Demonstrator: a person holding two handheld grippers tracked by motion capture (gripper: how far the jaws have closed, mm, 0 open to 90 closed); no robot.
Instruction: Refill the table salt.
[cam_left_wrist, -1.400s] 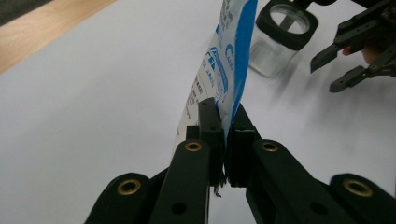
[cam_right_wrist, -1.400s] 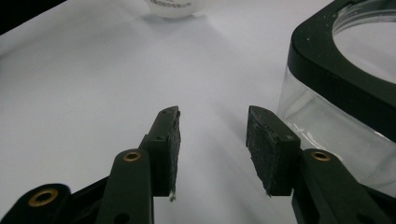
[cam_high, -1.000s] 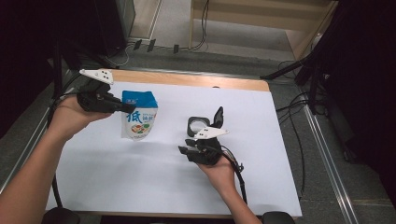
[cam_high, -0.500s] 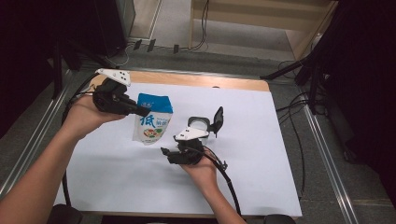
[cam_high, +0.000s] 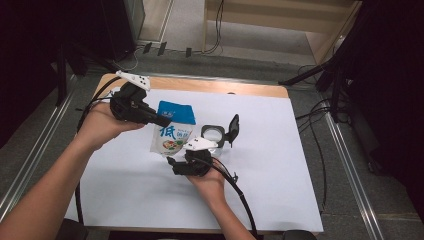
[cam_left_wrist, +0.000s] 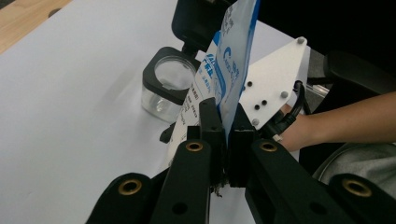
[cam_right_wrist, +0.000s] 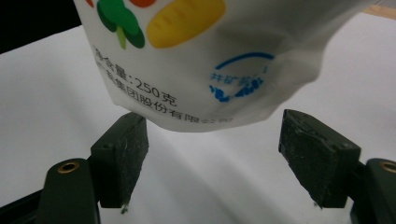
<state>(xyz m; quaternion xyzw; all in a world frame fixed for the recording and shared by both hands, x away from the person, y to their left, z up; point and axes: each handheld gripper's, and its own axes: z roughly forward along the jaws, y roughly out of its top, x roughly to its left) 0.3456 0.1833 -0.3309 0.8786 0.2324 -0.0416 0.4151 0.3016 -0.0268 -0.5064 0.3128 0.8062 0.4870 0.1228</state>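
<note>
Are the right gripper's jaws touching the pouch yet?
Apart. The right gripper view shows the right gripper with both jaws spread wide under the pouch, white table showing between each jaw and the pouch's bottom edge.

Both forearms are bare, with no sleeves or gloves. The left black two-jaw hand-held gripper has a white three-cornered plate above it with small dark dots, and two black cables trail from its rear. In the left gripper view, its matte black jaw arms carry brass-ringed holes. The right black two-jaw hand-held gripper bears a similar white plate; one black cable trails behind it. Its jaws end in dark, rough rubbery pads, with a brass-ringed hole below each.
</note>
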